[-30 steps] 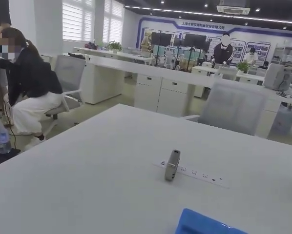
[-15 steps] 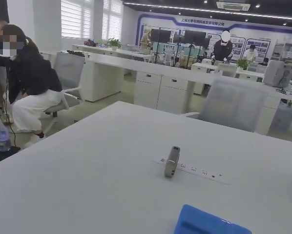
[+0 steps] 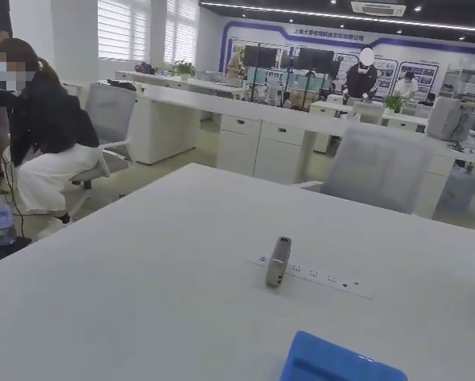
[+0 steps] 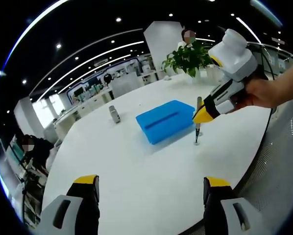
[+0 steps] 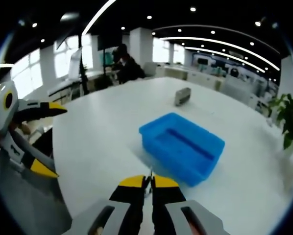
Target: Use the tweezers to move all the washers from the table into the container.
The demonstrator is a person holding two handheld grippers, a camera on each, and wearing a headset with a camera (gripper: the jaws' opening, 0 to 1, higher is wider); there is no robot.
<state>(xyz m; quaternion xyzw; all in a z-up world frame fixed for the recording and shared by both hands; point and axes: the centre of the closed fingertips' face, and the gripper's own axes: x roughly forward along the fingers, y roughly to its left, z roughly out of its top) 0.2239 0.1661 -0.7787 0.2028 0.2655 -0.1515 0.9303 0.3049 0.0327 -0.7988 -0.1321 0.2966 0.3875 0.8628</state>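
Early stage: the right gripper, clamped on the upright tweezers, touches their tip to the table beside the seemingly empty blue container; the left gripper gapes, holding nothing; washers indiscernible.

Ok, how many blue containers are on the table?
1. The blue container lies on the white table, between the small grey device and the tweezers; more could sit out of view.
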